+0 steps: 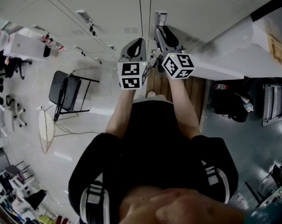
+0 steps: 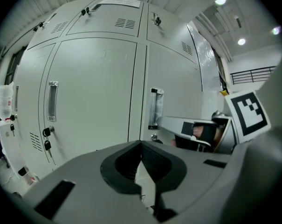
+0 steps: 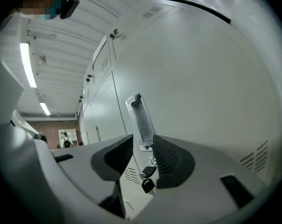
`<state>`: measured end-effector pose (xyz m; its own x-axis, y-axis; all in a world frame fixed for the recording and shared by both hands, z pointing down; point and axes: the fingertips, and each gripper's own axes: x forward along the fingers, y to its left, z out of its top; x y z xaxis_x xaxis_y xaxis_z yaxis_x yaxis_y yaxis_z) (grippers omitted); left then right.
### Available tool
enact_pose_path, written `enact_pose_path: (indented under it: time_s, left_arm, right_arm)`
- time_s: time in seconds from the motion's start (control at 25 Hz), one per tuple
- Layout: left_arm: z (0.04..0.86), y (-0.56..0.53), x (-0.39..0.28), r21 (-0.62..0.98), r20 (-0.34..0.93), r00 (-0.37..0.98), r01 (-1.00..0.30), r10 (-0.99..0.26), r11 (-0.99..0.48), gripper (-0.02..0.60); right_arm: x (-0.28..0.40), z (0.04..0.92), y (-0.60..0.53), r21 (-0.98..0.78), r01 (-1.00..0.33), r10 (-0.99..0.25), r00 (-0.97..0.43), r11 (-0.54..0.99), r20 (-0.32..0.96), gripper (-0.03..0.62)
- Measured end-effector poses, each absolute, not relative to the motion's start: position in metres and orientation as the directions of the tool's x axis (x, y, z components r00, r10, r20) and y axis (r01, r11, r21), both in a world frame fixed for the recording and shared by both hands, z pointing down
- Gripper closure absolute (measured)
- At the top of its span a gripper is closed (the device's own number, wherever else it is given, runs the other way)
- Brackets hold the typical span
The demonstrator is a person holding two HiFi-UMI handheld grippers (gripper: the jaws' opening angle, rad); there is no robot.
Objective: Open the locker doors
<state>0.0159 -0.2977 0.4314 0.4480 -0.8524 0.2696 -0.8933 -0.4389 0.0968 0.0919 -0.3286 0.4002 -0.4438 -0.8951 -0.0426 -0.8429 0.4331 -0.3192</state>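
Observation:
The grey locker doors [image 2: 94, 92] look closed in the left gripper view. One has a recessed handle [image 2: 52, 101] with keys [image 2: 46, 136] hanging below it. The neighbouring door [image 3: 215, 92] has its own handle [image 3: 140, 120], with a key and black fob [image 3: 147, 177] in the lock under it. My right gripper [image 3: 142, 143] is open and close in front of that handle and key, touching neither. In the head view it [image 1: 163, 35] reaches towards the door just below the handle [image 1: 159, 17]. My left gripper [image 2: 141, 144] is shut on nothing, held back from the doors.
A black folding chair [image 1: 66, 90] and a pale round board [image 1: 46, 129] stand on the floor to the left. A big white panel [image 1: 243, 45] juts out at the right, with a black bag [image 1: 229, 104] below it. A bottle [image 2: 5, 101] sits at the lockers' left.

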Motion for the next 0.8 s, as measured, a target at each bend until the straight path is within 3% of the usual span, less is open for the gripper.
enact_pose_path:
  time_s: [0.32, 0.8]
  left_arm:
    - [0.43, -0.301, 0.0, 0.102, 0.267, 0.42, -0.907, -0.867, -0.408, 0.572]
    - [0.43, -0.306, -0.009, 0.107, 0.273, 0.407, -0.913, -0.872, -0.393, 0.572]
  right_arm:
    - [0.065, 0.376, -0.338, 0.011, -0.921, -0.921, -0.389, 0.389, 0.031, 0.464]
    - [0.059, 0.377, -0.34, 0.036, -0.92, -0.92, -0.388, 0.39, 0.049, 0.464]
